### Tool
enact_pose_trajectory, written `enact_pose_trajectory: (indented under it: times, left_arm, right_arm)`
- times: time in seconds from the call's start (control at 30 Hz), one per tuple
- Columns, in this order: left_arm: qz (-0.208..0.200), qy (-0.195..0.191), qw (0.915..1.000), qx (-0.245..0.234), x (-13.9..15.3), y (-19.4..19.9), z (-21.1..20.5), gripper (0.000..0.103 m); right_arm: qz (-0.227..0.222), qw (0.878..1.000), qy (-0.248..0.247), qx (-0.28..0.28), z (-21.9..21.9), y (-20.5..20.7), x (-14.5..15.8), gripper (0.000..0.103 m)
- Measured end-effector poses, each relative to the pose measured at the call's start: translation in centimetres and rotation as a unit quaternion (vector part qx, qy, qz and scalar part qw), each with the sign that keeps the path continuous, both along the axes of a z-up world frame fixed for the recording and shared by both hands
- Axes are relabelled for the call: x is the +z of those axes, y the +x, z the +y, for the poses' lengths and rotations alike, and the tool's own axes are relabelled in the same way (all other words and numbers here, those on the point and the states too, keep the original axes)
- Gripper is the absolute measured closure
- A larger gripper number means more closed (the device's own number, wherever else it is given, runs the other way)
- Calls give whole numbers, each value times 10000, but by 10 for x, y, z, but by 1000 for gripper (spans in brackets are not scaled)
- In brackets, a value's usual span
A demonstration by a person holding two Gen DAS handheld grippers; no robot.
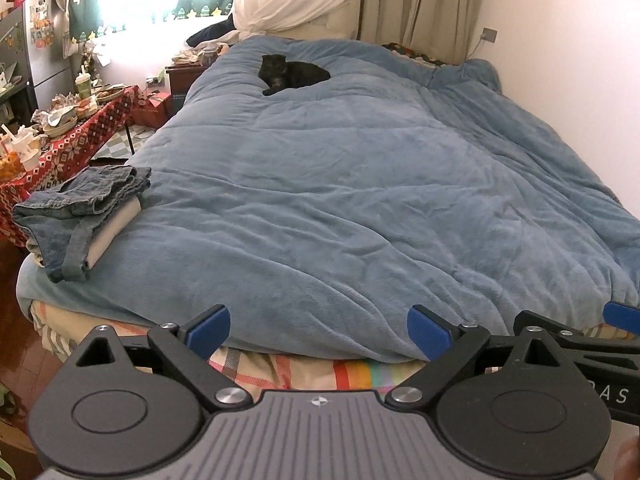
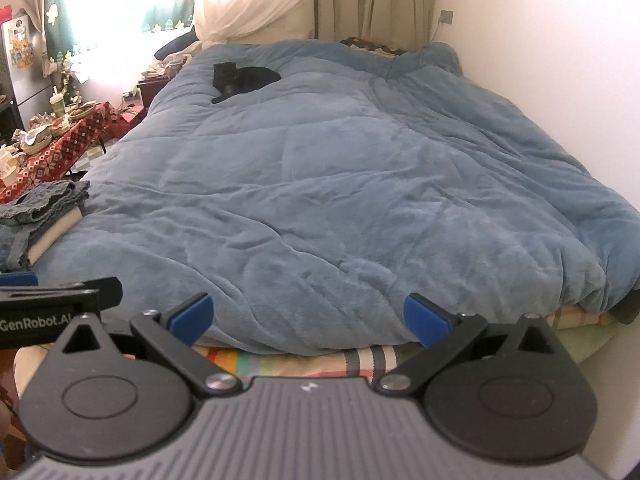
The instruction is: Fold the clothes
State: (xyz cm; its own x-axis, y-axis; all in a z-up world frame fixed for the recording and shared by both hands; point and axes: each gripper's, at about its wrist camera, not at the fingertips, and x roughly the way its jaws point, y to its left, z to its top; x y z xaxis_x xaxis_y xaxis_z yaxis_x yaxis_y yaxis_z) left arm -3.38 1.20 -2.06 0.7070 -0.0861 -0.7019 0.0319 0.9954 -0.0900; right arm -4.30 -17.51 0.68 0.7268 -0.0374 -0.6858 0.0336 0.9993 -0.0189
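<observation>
A stack of folded clothes (image 1: 82, 212), blue denim on top of a white piece, lies on the near left corner of the bed; it also shows at the left edge of the right wrist view (image 2: 40, 216). My left gripper (image 1: 319, 330) is open and empty at the foot of the bed, to the right of the stack. My right gripper (image 2: 308, 320) is open and empty, beside the left one, over the near edge of the blue comforter (image 2: 340, 200). No loose garment shows on the comforter (image 1: 360, 200).
A black cat (image 1: 290, 73) lies on the far part of the bed, seen also in the right wrist view (image 2: 242, 79). A cluttered table with a red patterned cloth (image 1: 76, 136) stands left of the bed. A wall runs along the bed's right side.
</observation>
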Motion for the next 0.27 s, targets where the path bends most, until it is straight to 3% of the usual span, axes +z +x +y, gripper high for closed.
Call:
enact_pose_trajectory:
  times: [0.27]
  left_arm:
    - [-54,139,9999,-14,0,-3,-2,7]
  right_arm:
    - [14,10000,33,-18,-4,3,-1,1]
